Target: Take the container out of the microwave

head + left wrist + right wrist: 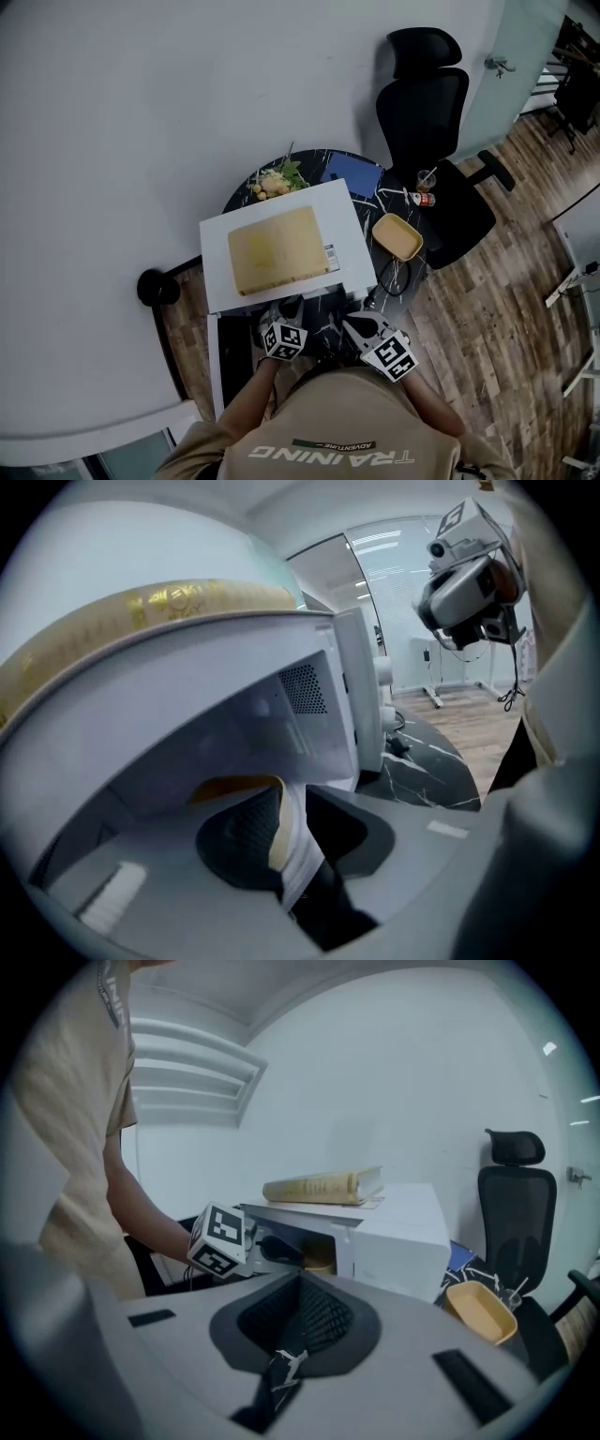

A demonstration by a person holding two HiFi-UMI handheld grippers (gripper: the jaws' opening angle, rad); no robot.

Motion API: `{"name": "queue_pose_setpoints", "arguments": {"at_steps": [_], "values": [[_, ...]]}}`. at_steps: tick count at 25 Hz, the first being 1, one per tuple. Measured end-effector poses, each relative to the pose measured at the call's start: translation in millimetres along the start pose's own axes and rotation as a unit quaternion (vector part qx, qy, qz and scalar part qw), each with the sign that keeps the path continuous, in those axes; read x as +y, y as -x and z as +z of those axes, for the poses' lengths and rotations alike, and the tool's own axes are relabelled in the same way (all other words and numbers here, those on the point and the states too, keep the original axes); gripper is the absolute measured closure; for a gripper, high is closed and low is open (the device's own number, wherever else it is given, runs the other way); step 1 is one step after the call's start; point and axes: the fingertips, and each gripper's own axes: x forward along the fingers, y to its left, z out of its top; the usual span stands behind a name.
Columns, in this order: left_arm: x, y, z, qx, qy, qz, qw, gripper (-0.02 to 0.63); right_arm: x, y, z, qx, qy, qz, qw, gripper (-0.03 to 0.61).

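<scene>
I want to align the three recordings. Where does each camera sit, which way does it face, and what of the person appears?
Head view: on the head, facing steeply down at the white box-shaped microwave; shows shoulders, left claw, right claw.
Left gripper view: on the left claw, facing into the microwave, where it grips the yellow container by the rim; shows the shirt.
Right gripper view: on the shut right claw, facing the microwave's open front; shows a forearm.
Shared: each gripper view shows the other claw.
</scene>
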Motion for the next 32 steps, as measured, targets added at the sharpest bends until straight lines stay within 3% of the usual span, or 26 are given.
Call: {"name": "queue_pose_setpoints", "arguments": {"at_steps": [4,13,19,23,32], "values": [[12,-12,-10,0.013,0.001,-0.002,0.9999,0.522,-1,-1,1,0.003,-0.002,-0.009,1.000,0.571],[14,-37,-27,0.053,0.007,-0.052,0.9972,0.520,-5,1,-8,0.012,-0.014,-0.031,0.999,0.571],[12,-42,-32,0.075,-0.023,-0.063,0.9949,0.522,-11,3,-11,0.009,-0.025,-0.043,0.999,0.571],[13,-43,-33,0.093,-0.037,-0.070,0.9925,0.579,-11,2,-13,0.006,-0.030,-0.042,0.999,0.571],[5,-27,-33,0.099,-0.034,-0.066,0.9923,0.586,-9,2,-19,-0.003,-0.038,-0.030,0.999,0.571]]}}
